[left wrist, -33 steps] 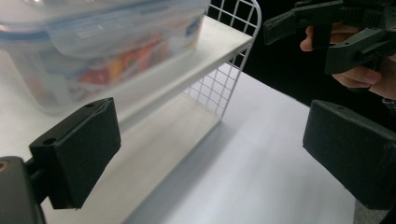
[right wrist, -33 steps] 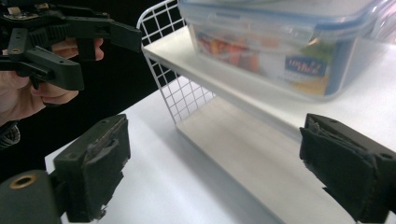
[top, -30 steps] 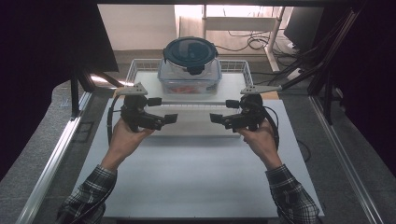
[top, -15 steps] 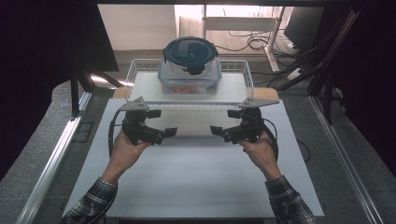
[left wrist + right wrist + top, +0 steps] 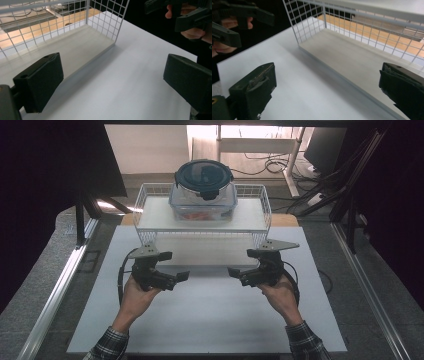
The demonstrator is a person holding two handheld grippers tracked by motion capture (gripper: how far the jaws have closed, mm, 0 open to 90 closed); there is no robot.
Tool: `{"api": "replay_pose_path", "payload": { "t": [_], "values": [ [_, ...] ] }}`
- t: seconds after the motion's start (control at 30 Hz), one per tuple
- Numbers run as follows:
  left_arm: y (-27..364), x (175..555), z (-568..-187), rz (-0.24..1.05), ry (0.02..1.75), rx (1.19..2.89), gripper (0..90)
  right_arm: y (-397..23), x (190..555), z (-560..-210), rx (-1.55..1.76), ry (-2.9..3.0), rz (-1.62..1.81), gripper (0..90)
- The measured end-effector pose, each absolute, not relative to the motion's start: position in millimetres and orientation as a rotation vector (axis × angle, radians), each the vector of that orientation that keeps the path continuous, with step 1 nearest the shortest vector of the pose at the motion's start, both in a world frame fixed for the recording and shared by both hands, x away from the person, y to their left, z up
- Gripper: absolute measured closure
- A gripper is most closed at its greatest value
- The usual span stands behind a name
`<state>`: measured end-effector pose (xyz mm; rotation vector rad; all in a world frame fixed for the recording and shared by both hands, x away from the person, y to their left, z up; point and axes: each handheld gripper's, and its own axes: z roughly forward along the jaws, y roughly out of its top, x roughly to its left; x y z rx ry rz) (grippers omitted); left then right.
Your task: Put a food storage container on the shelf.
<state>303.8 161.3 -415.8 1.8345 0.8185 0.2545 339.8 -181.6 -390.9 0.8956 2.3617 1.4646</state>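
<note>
A white table (image 5: pixel 210 320) takes up most of the space in front of the person, set on a grey floor (image 5: pixel 30 305) with a metal rail (image 5: pixel 60 285) running along its left side. At the far end of the table stands a white wire rack (image 5: pixel 150 215) with a flat shelf on top and an open space beneath. A clear food container (image 5: pixel 202 205) sits in the middle of that shelf, something reddish showing through its wall, and a round dark lid (image 5: pixel 203 176) rests on top of it. Behind the rack a strip of wooden board (image 5: pixel 285 220) shows, and cables (image 5: pixel 265 165) lie on the floor farther back.

Nearer the person, both hands hold their tools low over the bare table, just in front of the rack and well apart from each other. The left gripper (image 5: pixel 182 276) points inward toward the right one, its jaws spread wide with only the table surface between them. The right gripper (image 5: pixel 231 271) mirrors it, pointing inward; its jaws have just been opening and stand wide apart with nothing between them. Neither tool touches the rack or the container. From the left gripper's own view, the near corner of the rack's lower space lies just ahead.

Plaid sleeves (image 5: pixel 107 347) show at the wrists.
</note>
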Motion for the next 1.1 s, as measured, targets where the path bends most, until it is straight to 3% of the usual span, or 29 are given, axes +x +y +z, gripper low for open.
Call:
{"api": "replay_pose_path", "payload": {
  "t": [0.6,1.1],
  "values": [
    [159,274,-441,0.306,0.841,1.913,2.3,-185,313,-419,0.863,2.374,1.371,0.0],
    [175,248,-465,0.273,0.897,1.926,1.1,-198,287,-432,0.872,2.385,1.334,0.0]
  ]
}}
